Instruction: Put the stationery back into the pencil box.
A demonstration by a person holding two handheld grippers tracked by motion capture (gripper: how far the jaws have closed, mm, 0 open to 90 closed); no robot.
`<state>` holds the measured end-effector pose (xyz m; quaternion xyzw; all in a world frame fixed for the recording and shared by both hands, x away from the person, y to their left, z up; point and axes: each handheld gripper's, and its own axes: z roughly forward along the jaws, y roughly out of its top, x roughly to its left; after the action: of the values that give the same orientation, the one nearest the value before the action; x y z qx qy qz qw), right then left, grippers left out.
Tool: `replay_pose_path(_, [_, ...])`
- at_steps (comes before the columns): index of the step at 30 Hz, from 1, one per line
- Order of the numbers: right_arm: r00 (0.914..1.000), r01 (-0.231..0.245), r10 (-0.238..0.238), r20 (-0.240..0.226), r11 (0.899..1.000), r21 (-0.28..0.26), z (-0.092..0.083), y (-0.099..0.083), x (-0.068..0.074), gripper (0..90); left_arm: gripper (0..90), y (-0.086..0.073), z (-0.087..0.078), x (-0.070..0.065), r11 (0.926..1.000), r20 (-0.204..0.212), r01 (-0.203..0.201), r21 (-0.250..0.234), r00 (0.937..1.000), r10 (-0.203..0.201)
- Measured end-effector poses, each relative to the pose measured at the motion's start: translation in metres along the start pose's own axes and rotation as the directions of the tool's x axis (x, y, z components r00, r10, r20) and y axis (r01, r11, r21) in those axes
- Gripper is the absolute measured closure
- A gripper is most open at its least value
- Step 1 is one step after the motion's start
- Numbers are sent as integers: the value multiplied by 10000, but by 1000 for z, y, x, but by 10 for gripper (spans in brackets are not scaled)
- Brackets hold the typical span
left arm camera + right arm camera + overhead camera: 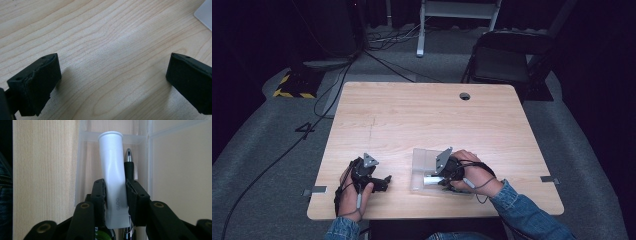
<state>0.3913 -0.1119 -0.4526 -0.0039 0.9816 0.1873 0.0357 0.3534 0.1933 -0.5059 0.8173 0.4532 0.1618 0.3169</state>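
Observation:
A white squeeze tube (111, 157) lies along the narrow compartment of a clear plastic tray (85, 135), with a black and silver pen (128, 165) beside it. My right gripper (114, 185) is shut on the tube's lower end, one pad pressing each side. In the high view this gripper (439, 181) sits over the tray's (424, 157) near end. My left gripper (384, 182) rests low near the front of the table, left of the tray. Its jaws stand wide open (113, 67) with bare wood between them. A corner of the tray (205, 12) shows at the upper right.
The wooden table (422, 115) has a round cable hole (464, 96) near its far edge and small metal tabs (314, 190) at its side edges. A folding chair (502, 60) stands behind it. Cables and a yellow-black striped base (292, 90) lie on the floor to the left.

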Motion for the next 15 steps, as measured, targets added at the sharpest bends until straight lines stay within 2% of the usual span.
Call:
replay_pose_path(3, [10000, 59, -59, 48, 10000, -50, 0, 0, 0, 701, 1, 0, 0, 0, 10000, 1, 3, -2, 10000, -3])
replay_pose_path(7, [9999, -87, 86, -58, 9999, -112, 1, 0, 0, 680, 2, 0, 0, 0, 10000, -2, -2, -2, 10000, 2])
replay_pose_path(15, [9993, -361, 366, 69, 9974, -629, -10, -2, -2, 653, 1, 0, 0, 0, 10000, 0, -1, -3, 10000, 1])
